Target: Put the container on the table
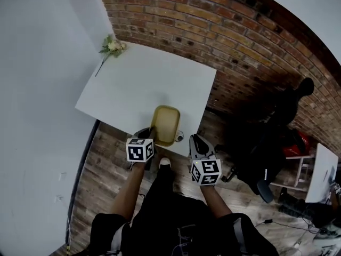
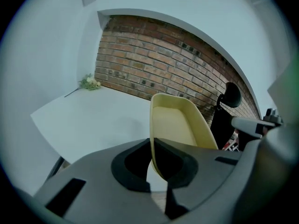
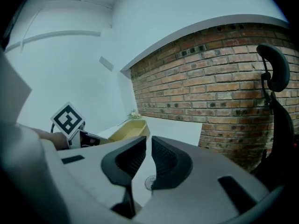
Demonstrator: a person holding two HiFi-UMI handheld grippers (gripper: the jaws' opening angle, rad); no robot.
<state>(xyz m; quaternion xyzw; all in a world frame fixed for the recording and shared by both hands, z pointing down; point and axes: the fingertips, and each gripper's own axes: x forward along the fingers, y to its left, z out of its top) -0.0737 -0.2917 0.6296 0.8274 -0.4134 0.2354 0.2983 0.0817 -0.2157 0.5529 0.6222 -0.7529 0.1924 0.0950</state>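
Yellow plastic container (image 1: 166, 122) sits over the near edge of the white table (image 1: 133, 84), its rim clamped by the left gripper (image 1: 152, 134). The right gripper (image 1: 195, 142) is nearly closed and empty. Placing seems underway; next, probably settle it flat and release.

— What's on the table (image 1: 133, 84)?

— A yellow container (image 1: 165, 124), open side up, right at the near edge. A small sprig of flowers (image 1: 113, 46) lies at the far left corner, well apart from it.

— And the grippers?

— The left gripper (image 1: 151, 134) meets the container's near left corner. The right gripper (image 1: 195, 143) sits to the container's right, not touching it. A small round object (image 1: 179, 137) lies between them, too small to identify.

— What's around the table?

— A brick wall (image 1: 224, 36) behind it, wooden floor (image 1: 101, 164) below, and a dark office chair (image 1: 282, 121) off to the right.
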